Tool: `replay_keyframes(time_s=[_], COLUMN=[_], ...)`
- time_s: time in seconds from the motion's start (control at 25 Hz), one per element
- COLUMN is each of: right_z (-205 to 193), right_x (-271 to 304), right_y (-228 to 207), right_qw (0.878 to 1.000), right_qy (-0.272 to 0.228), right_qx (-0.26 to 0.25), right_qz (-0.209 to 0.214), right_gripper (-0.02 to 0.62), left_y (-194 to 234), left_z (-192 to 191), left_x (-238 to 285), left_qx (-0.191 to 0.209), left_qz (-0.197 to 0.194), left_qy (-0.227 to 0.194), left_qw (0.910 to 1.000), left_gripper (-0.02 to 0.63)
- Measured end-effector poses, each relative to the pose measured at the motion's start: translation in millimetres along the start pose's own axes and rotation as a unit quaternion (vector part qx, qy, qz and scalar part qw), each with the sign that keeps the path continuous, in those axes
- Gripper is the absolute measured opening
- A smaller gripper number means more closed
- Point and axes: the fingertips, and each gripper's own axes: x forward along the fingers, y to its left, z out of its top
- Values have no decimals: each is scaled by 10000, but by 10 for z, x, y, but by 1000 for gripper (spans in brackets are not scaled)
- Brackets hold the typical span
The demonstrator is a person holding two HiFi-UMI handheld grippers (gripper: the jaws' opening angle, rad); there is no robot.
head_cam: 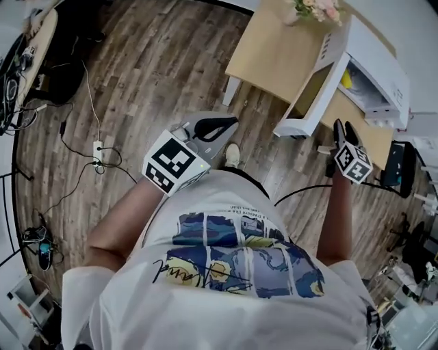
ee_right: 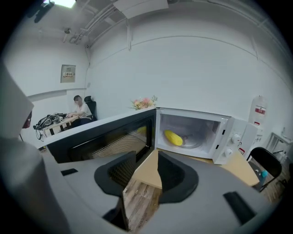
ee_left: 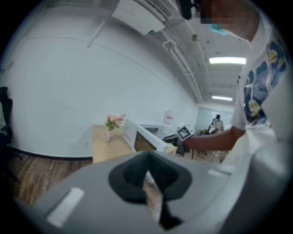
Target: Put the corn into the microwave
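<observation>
The corn (ee_right: 173, 137) lies inside the microwave (ee_right: 236, 137), on the glass plate (ee_right: 197, 142) at the left of the cavity, resting on its side and clear of the walls, which I judge to be where the task wants it. The door (ee_right: 105, 137) stands swung wide to the left, so the cavity is open to the right claw's view and nothing blocks a reach in or out. The right claw (ee_right: 145, 153) is held in front of the opening, off the edge of the bench (ee_right: 240, 165), tilted a little downward; its jaws stand partly apart with only bench top and wooden floor (head_cam: 157, 68) showing between them, so it carries nothing. That stance reads as a claw that is done with the corn and free for another job, and the likely one, in my judgement, is pushing the door to, since its free edge is near and to the claw's left. The left claw (ee_left: 147, 157) hangs close to the person's body, well apart from the bench and over the floor, its jaws drawn together at the tips with nothing gripped; it seems parked out of the way so the door can swing without meeting it. A vase of flowers (head_cam: 315, 8) sits at the far end of the bench, behind the door and clear of its path
</observation>
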Motion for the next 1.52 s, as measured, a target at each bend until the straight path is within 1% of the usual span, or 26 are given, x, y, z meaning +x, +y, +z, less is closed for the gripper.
replay_keyframes(time_s=[0.2, 0.44, 0.68, 0.88, 1.2, 1.52], right_z=[-82, -262, -397, -425, -431, -443], right_x=[-489, -919, -1233, -1432, -1673, -1779], right_y=[384, 881, 1313, 1621, 1839, 1971], right_qw=[9999, 9998, 9995, 9990, 9983, 9978], right_qy=[-125, -149, -147, -179, -282, -349], right_qx=[42, 113, 125, 72, -39, -72], right_qz=[-4, 88, 248, 401, 502, 567], right_gripper=[70, 27, 17, 12, 11, 11], left_y=[-67, -184, -250, -285, -391, -450], left_z=[-88, -238, -342, -437, -523, -583], left_x=[-235, -496, -740, -914, -1027, -1116], left_qx=[90, 128, 164, 117, 83, 74], left_qz=[-131, -290, -385, -390, -456, -482], left_qy=[-41, -29, -58, -104, -141, -152], left_qw=[9999, 9995, 9991, 9991, 9988, 9987], left_gripper=[6, 6, 6, 6, 6, 6])
